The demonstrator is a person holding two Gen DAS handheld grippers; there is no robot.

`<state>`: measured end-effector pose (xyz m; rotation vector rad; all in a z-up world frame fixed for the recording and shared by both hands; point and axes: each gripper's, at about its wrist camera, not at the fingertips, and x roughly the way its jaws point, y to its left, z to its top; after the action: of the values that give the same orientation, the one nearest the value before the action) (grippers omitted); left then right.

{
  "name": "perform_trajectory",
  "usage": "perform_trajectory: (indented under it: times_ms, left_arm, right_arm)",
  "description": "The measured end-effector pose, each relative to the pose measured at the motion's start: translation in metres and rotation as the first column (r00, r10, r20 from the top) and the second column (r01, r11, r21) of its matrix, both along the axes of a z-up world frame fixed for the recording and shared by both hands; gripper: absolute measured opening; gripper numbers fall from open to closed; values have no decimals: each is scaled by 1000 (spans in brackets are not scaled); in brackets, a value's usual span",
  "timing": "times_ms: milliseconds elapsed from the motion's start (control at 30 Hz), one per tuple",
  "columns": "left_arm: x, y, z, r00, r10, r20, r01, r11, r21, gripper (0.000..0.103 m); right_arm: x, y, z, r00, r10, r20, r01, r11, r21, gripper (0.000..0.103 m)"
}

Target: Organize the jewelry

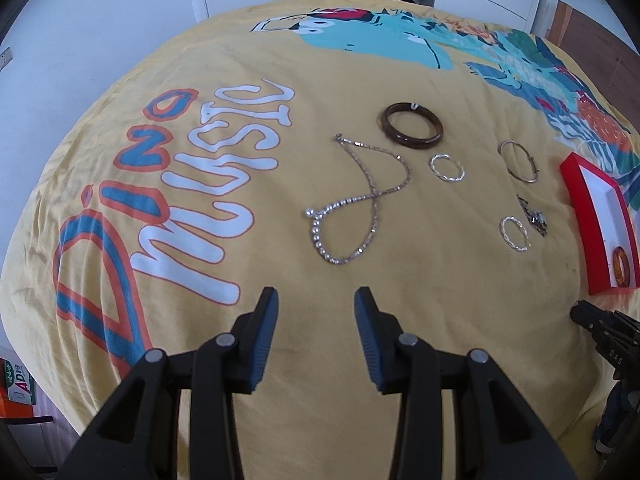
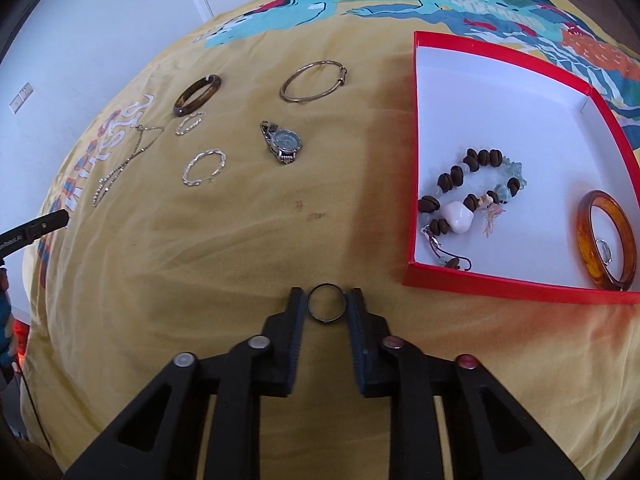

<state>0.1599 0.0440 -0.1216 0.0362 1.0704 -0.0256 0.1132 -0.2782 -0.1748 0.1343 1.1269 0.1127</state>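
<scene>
The left gripper (image 1: 316,300) hangs over a yellow printed blanket (image 1: 420,300), its jaws apart with nothing between them. Just beyond its tips lies a looped rhinestone necklace (image 1: 352,204), with a dark brown bangle (image 1: 413,124) farther off. Two twisted silver rings (image 1: 447,167) (image 1: 515,233) lie toward the blanket's right edge, a thin gold bangle (image 1: 519,161) and a watch (image 1: 534,216) near them. At the right edge sits a red box (image 1: 576,184) holding an amber bangle (image 1: 622,271). The right gripper (image 1: 600,328) pokes in below the box.
</scene>
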Motion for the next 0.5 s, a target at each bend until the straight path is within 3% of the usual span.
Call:
perform_trajectory:
  times_ms: [267, 500]
  left_arm:
    - [-1, 1, 2, 1000, 0, 4, 0, 1000, -1, 38]
    - [-3, 6, 6, 1000, 14, 17, -14, 1000, -12, 38]
  right_arm:
    - [-4, 0, 10, 999, 4, 34, -4, 1000, 16, 20]
    - [-12, -9, 48, 993, -14, 120, 11, 1000, 28, 20]
